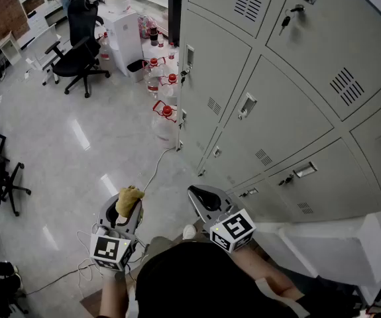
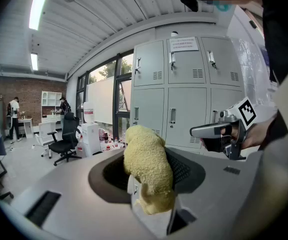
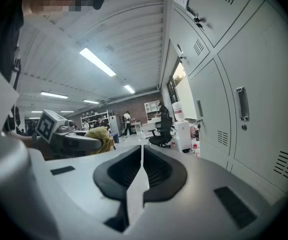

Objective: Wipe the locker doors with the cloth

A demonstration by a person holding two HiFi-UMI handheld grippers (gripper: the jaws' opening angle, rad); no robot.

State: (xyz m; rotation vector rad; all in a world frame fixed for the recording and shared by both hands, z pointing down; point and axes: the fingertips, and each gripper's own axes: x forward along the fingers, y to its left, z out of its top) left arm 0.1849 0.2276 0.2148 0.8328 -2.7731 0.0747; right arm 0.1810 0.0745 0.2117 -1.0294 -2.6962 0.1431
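Cloth: we see a yellow fuzzy cloth (image 2: 148,166), bunched up and pinched in the left claw. A lump of it sticks up above the jaws. It is held in the air, low in front of the person and left of the lockers, not touching any door.
Left claw (image 1: 125,209): clamped on the cloth, with the fabric filling the gap between the jaws. Its marker cube faces up in the head view.
Right claw (image 3: 141,159): jaws pressed together with nothing between them. We put it just beside the left claw, on the locker side, near the bottom row, not touching a door.
Locker doors (image 1: 289,98): grey metal, every one we can see closed. Each has a vent slot patch and a recessed handle, and keys hang in a few locks. The left claw view shows a paper notice (image 2: 184,44) stuck on a top door.
Floor (image 1: 77,151): glossy light grey, with ceiling lights reflected in it.
Cable (image 1: 156,171): white, lying on the floor and running toward the locker base.
Water bottles (image 1: 165,111): clear with red caps, standing on the floor by the end of the lockers.
Water dispenser (image 1: 122,35): white, just behind the bottles.
Office chair (image 1: 81,48): black, on castors, left of the dispenser.
People (image 2: 14,116): we spot two far back by the brick wall, too small for detail.
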